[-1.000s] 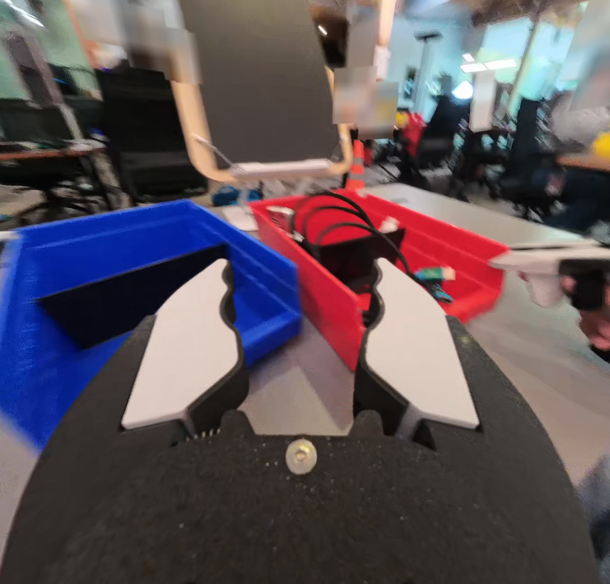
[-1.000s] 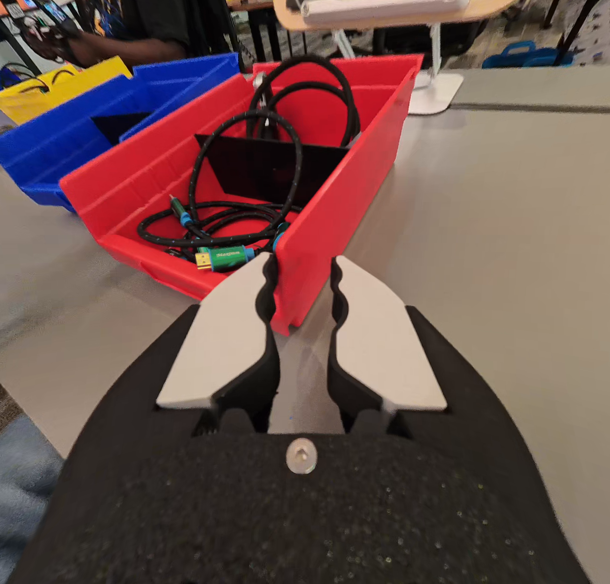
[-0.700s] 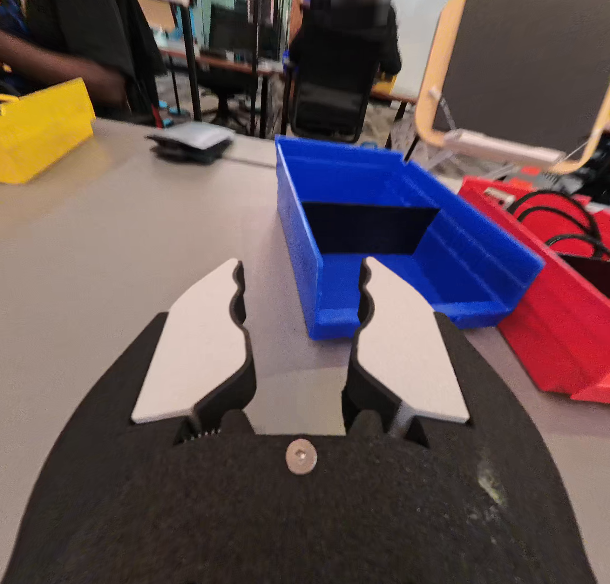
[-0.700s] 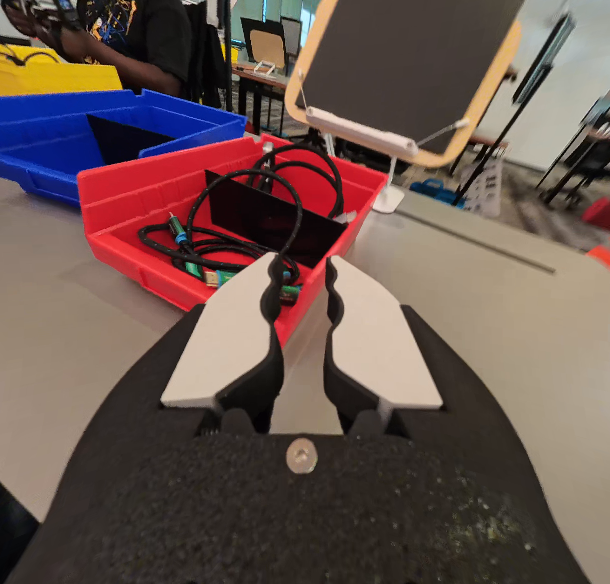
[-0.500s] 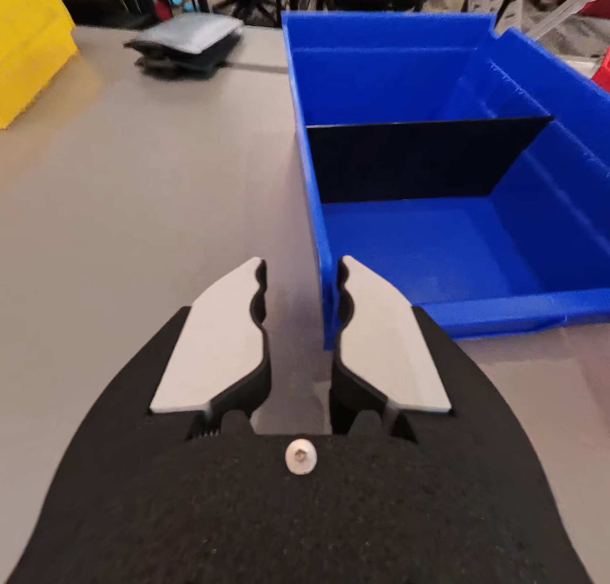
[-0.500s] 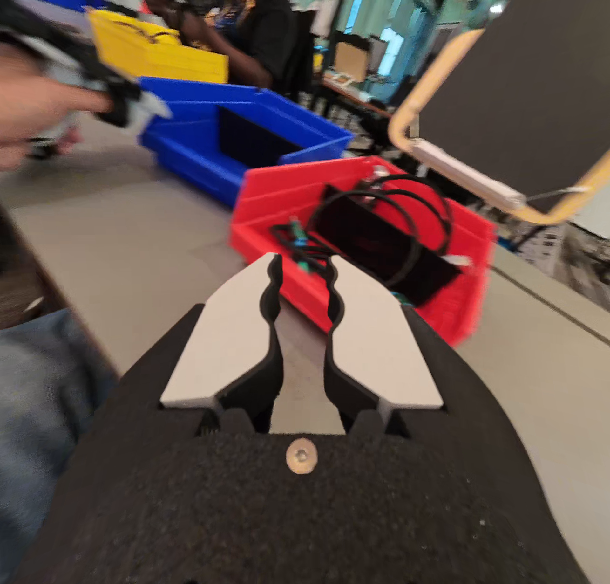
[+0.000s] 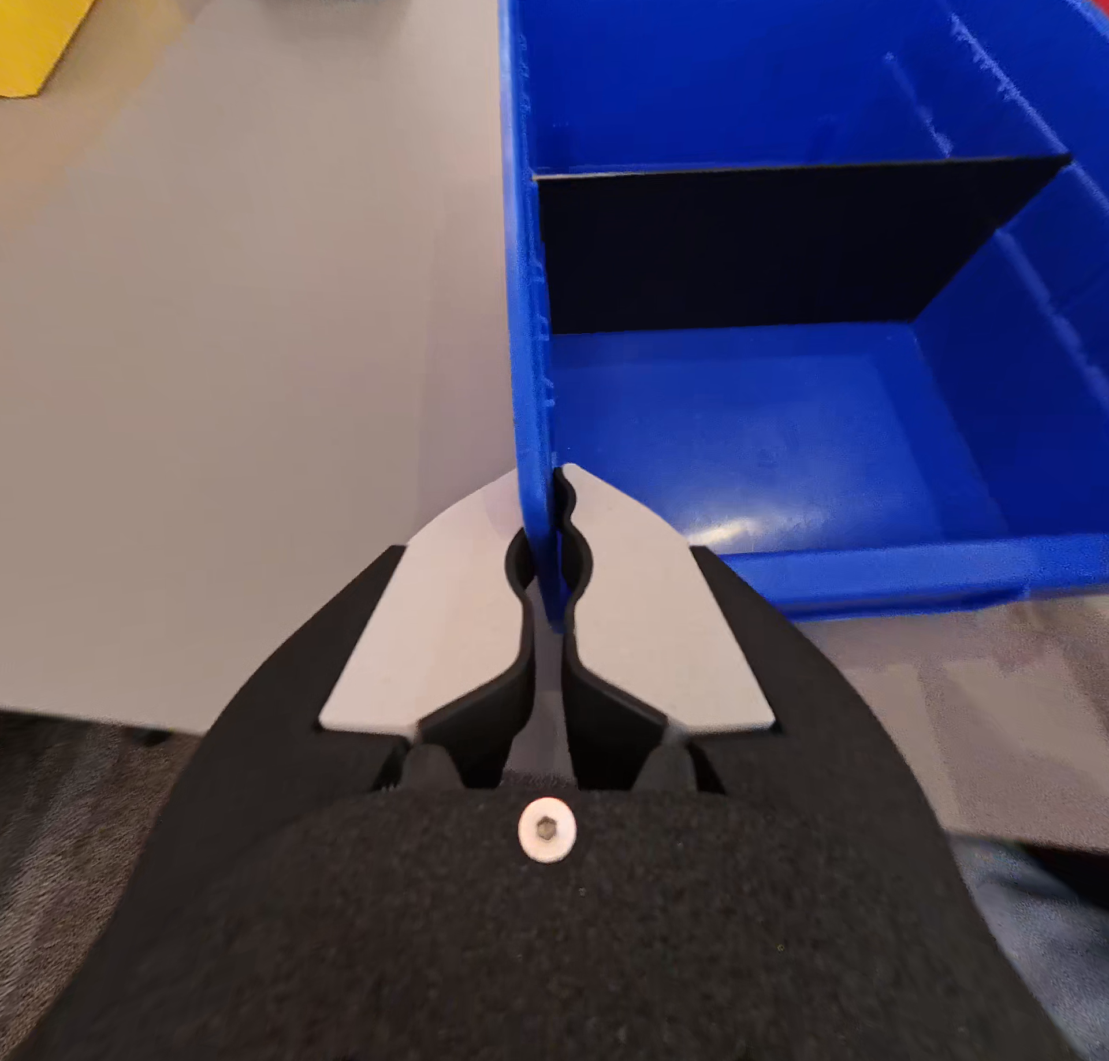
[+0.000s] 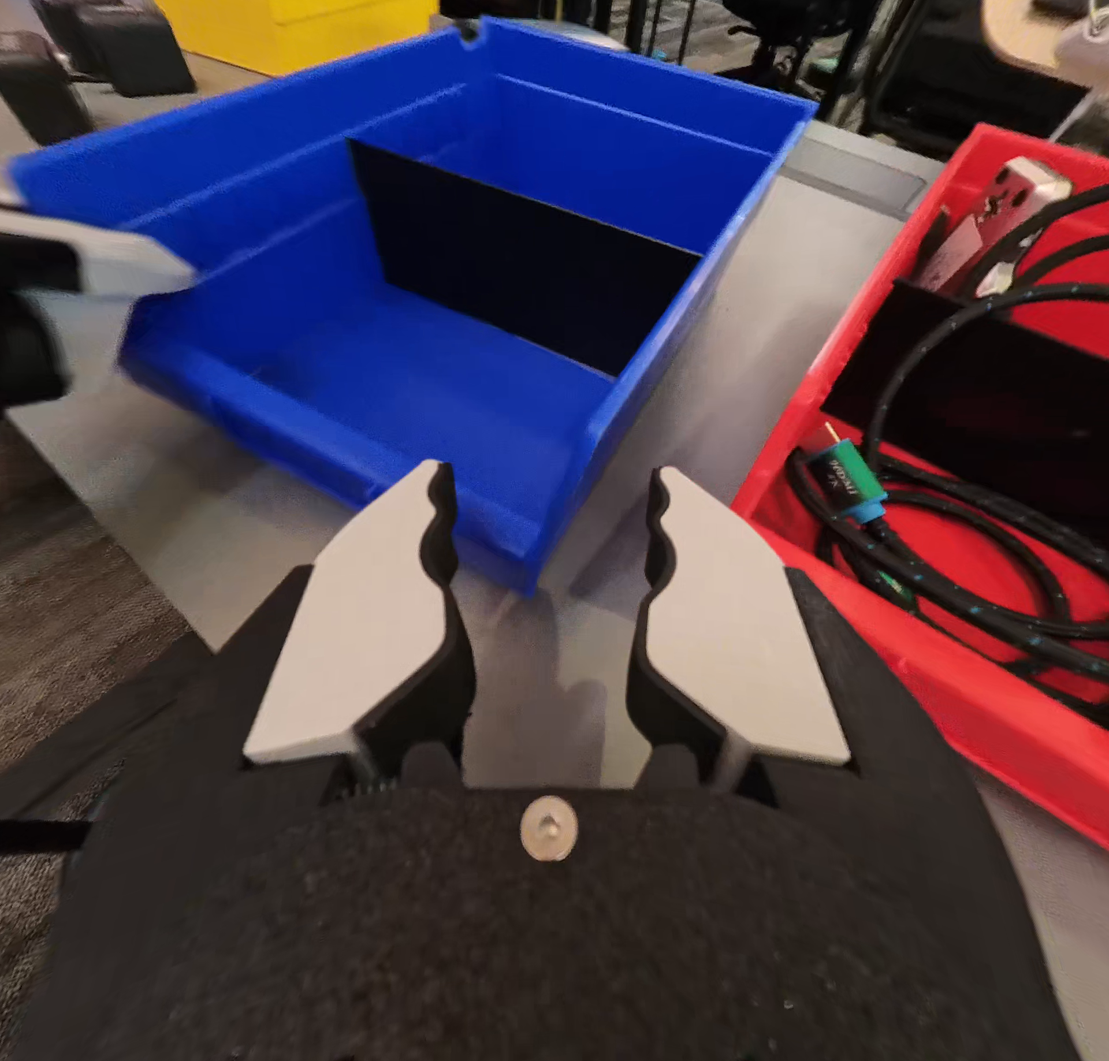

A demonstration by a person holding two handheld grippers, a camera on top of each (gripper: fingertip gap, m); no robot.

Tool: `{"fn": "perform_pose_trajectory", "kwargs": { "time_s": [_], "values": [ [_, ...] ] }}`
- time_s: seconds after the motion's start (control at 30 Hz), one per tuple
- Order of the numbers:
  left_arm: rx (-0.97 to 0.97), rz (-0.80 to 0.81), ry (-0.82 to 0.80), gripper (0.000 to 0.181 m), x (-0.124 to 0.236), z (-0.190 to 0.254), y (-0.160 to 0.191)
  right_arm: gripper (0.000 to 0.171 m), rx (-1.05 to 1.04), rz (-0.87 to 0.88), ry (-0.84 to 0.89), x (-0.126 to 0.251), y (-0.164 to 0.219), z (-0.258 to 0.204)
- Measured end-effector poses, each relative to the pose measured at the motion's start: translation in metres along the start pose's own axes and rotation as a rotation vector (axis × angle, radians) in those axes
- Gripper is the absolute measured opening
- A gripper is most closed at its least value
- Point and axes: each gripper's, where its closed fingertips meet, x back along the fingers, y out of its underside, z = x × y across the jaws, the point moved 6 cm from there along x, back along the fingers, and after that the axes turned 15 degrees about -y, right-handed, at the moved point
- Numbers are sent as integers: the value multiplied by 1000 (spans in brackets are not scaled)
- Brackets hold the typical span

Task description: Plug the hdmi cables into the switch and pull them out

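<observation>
Half a second back the left gripper (image 7: 543, 543) was sitting just off the blue bin's near-left corner with its fingers apart; now it's pushed in and the jaws have clamped onto the left side wall of the blue bin (image 7: 780, 432), one finger outside and one inside the wall. The right gripper (image 8: 549, 528) has swung around too: it was aimed at the red bin, now it's facing the blue one, and its fingers have spread wider.

So the left one is clenched on that blue wall at about 12 o'clock from its own camera. The right one is released, nothing between the fingers, hovering over the grey table (image 8: 750, 324) with the blue bin's near-right corner at 12 o'clock just past the tips.

The blue bin has a black divider (image 7: 750, 246) across the middle, and both compartments look bare.

The task stuff is all in the red bin (image 8: 960, 696), out at 3 o'clock in the right wrist view. The braided black hdmi cables (image 8: 972, 558) are coiled in the near compartment, a green and blue plug (image 8: 846, 480) lying on top. A silvery box, probably the switch (image 8: 990, 222), leans in the far compartment at 1 to 2 o'clock.

A yellow bin (image 8: 288, 6) sits at 11 o'clock beyond the blue one.
</observation>
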Motion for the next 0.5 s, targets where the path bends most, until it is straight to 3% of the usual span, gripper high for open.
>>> {"fn": "perform_pose_trajectory", "kwargs": {
  "time_s": [0.1, 0.17, 0.23, 0.37, 0.5],
  "values": [
    [-23, 19, -16, 3, 24, 3, 15, 45, -39, -63, 5, -13, 11, -6],
    [-39, 20, -45, 3, 35, 4, 21, 43, -94, -55, 2, -13, 9, -5],
    [-12, 27, -57, 3, 42, 1, 21, 10, -158, -43, 37, -2, 6, 2],
    [-23, 153, -137, 2, 75, 3, -1, 5, -65, 14, 93, 14, -16, -1],
    [-54, 336, -138, 3, 113, 23, -42, 5, 10, 184, 153, 59, -61, 10]
  ]
}}
